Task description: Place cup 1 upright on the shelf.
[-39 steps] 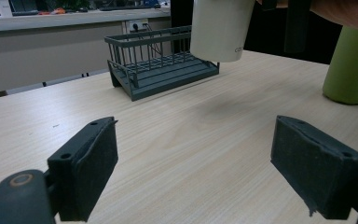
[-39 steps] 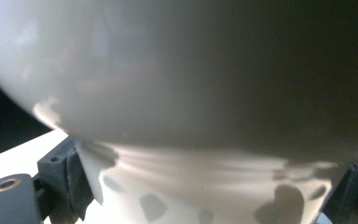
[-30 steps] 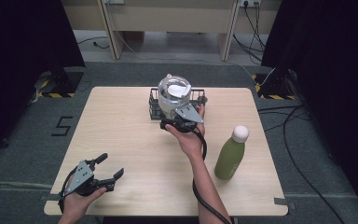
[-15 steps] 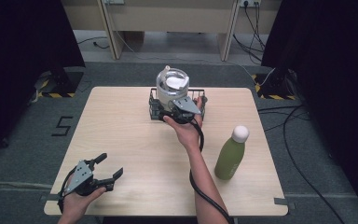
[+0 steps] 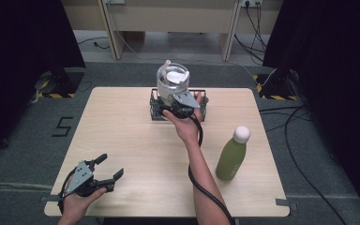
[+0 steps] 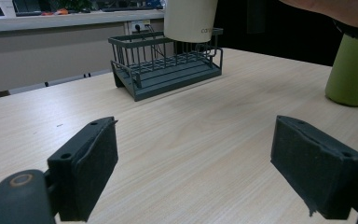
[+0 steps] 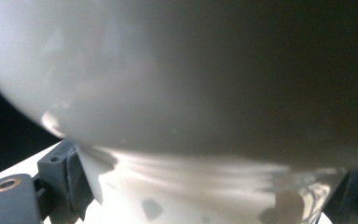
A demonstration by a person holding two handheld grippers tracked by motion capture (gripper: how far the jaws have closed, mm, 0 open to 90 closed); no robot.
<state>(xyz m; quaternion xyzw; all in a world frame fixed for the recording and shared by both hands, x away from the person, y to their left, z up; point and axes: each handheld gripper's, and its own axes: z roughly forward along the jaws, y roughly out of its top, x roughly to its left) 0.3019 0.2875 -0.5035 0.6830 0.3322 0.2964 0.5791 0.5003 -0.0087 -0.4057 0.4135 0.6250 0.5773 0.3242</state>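
Now the right gripper [image 5: 176,100] holds the pale cream, straight-walled tumbler with a clear lid [image 5: 171,83] farther toward the table's far edge than a second ago, higher above the dark wire rack [image 5: 202,111]; the left gripper [image 5: 104,171] has kept its place near the front corner of the light wooden table [image 5: 122,136]. The right gripper's jaws are clamped on the tumbler's lower wall, which crowds the right gripper view [image 7: 191,93]. In the left gripper view the tumbler [image 6: 189,18] hangs over the rack [image 6: 168,67], clear of it. The left gripper's jaws stand wide apart, holding nothing. There is one tumbler, one rack, one green bottle with a white cap [image 5: 232,153], and two grippers.
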